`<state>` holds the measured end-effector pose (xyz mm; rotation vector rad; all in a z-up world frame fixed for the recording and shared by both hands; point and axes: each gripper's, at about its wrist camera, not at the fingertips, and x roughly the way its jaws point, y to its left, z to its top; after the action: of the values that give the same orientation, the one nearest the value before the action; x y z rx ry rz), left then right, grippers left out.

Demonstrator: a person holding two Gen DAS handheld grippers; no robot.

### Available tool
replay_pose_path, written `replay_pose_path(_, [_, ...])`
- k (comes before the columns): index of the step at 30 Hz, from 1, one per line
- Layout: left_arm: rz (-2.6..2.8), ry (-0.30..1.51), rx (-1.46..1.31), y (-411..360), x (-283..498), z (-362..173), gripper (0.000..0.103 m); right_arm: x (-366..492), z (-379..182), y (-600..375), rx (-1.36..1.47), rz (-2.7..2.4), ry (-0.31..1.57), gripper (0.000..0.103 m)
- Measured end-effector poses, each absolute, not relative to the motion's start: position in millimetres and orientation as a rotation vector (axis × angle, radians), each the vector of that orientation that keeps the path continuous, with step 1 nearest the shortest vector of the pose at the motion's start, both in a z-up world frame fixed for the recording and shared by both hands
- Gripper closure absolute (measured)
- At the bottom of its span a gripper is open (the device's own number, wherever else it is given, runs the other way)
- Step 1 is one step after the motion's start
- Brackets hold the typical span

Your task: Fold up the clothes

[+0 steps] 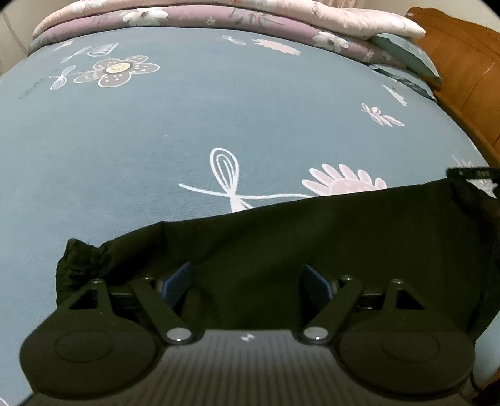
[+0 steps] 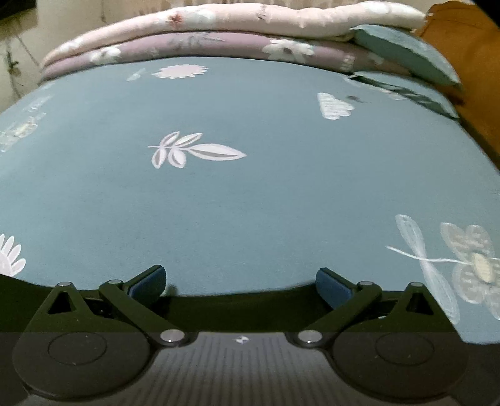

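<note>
The black garment (image 1: 312, 250) lies flat on the blue flower-printed bedsheet (image 1: 187, 125), at the near edge of the bed, well apart from the folded quilts (image 1: 218, 15) stacked at the far side. This keeps the open sheet beyond the garment available as a folding surface.

The left gripper (image 1: 247, 282) sits above the garment with its jaws spread wide. The blue pads (image 1: 178, 281) stand apart over the cloth and clamp nothing. The bunched corner of the garment lies just left of this gripper.

The right gripper (image 2: 240, 284) is also wide open and holds nothing. Only a dark strip of the garment (image 2: 234, 299) shows under its fingers; the sheet fills the rest of its view.

Judgement: with both grippers free, the garment is released, and a fresh grasp on an edge precedes the next fold.
</note>
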<state>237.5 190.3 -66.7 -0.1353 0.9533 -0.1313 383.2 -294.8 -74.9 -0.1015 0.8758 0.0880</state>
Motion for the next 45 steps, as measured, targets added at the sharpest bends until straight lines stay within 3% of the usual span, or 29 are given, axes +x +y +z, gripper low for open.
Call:
replay_pose_path(6, [-0.141,0.952,-0.104,185.5,236.9,-68.2,0.019,383.4,-85.4,-305.3,-0.173,0.064,0.91,0.0])
replay_pose_path(20, [-0.158,0.946,-0.149,192.5,235.9,-66.6,0.019,422.8,-53.7,-389.8,0.142,0.186,0.992,0.0])
replay_pose_path(26, [-0.137,0.942,-0.048,178.8,236.8,-46.7,0.019,352.4,-30.9,-384.9,0.154,0.192,0.933,0.0])
replay_pose_path(37, [-0.358,0.892,0.041,140.2,266.9,-6.8,0.018,227.5,-63.5,-311.0,0.146,0.198,1.004,0.0])
replay_pose_path(45, [-0.557,0.974,0.178,115.2,271.3,-28.3,0.018,172.2,-94.9,-240.5,-0.083,0.125,1.052,0.0])
